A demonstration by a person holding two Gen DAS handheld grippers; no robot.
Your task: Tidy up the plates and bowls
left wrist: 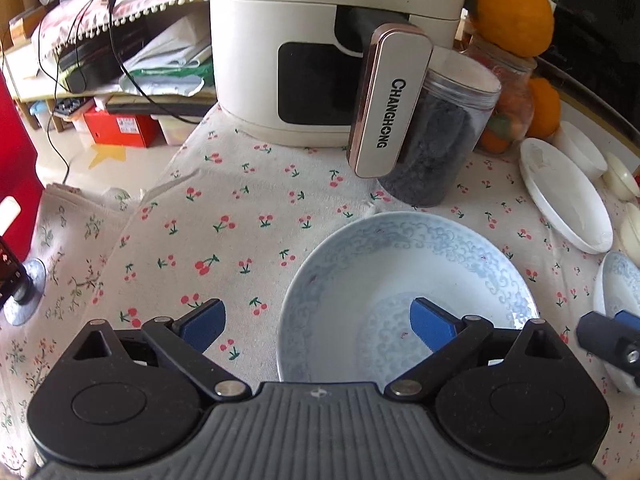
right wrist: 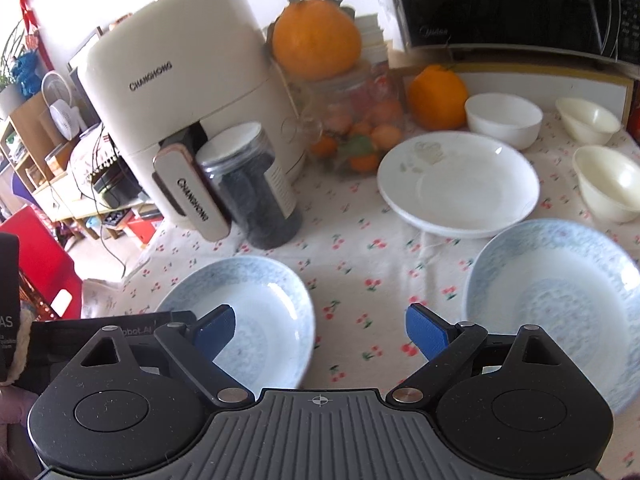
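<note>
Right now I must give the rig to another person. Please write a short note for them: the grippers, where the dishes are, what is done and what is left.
Left gripper: jaws open, empty, over the near rim of the left blue plate.
Right gripper: jaws open, empty, over the cloth between the two blue plates.
Right blue plate lies apart from the left one. White plate sits behind them. White bowl and two cream bowls stand separately at the back right.
Done: nothing stacked.
Left: stack the plates, then nest the bowls.
</note>
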